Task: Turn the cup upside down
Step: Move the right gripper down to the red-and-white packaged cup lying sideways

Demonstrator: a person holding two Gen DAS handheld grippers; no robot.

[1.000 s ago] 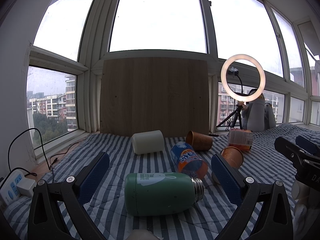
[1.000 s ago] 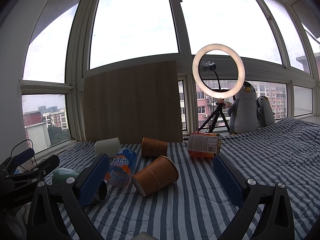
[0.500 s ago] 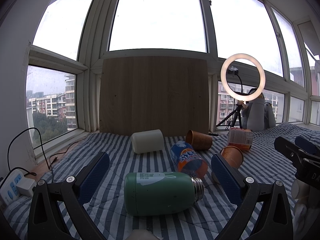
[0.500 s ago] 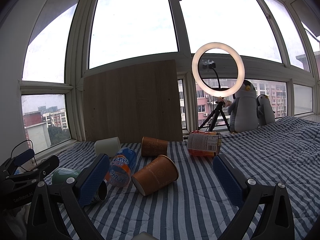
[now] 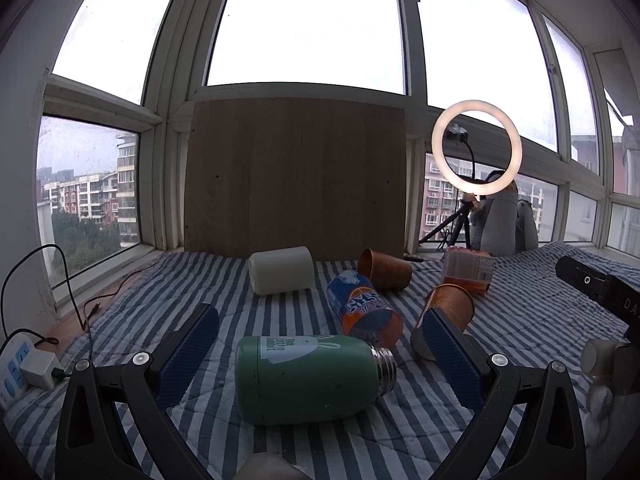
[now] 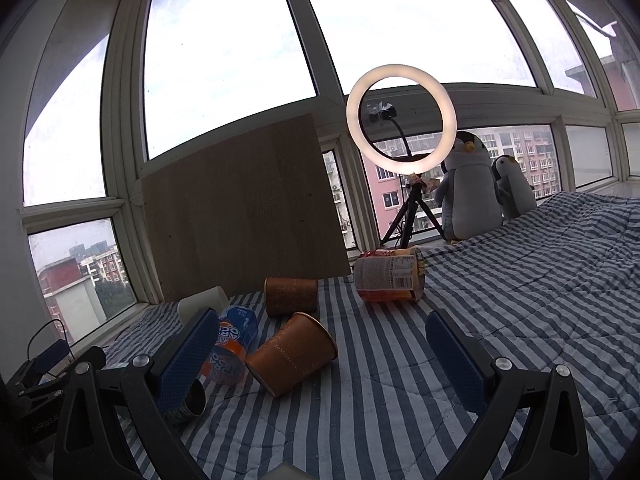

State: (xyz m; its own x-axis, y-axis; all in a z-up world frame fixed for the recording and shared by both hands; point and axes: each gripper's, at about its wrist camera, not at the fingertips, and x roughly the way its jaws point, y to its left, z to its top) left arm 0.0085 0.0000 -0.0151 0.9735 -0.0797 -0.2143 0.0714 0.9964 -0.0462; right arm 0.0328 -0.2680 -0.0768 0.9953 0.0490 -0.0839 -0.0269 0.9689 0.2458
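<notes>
Two brown paper cups lie on their sides on the striped blanket. The near cup (image 6: 291, 353) lies just ahead of my open right gripper (image 6: 320, 344), left of its middle; it also shows in the left wrist view (image 5: 448, 312). The far cup (image 6: 291, 296) lies behind it, seen too in the left wrist view (image 5: 385, 269). A white cup (image 5: 281, 275) lies on its side at the back. My left gripper (image 5: 320, 344) is open, with a green bottle (image 5: 308, 376) lying between its fingers, untouched.
An orange soda bottle (image 5: 362, 306) and an instant-noodle tub (image 6: 388, 279) lie among the cups. A wooden board (image 5: 294, 178) leans on the window. A ring light (image 6: 401, 120) and plush penguins (image 6: 472, 196) stand at the back right. A power strip (image 5: 16, 368) lies at the left.
The right wrist view has tilted and moved a little nearer the cups. The left gripper has barely moved. No object has shifted.
</notes>
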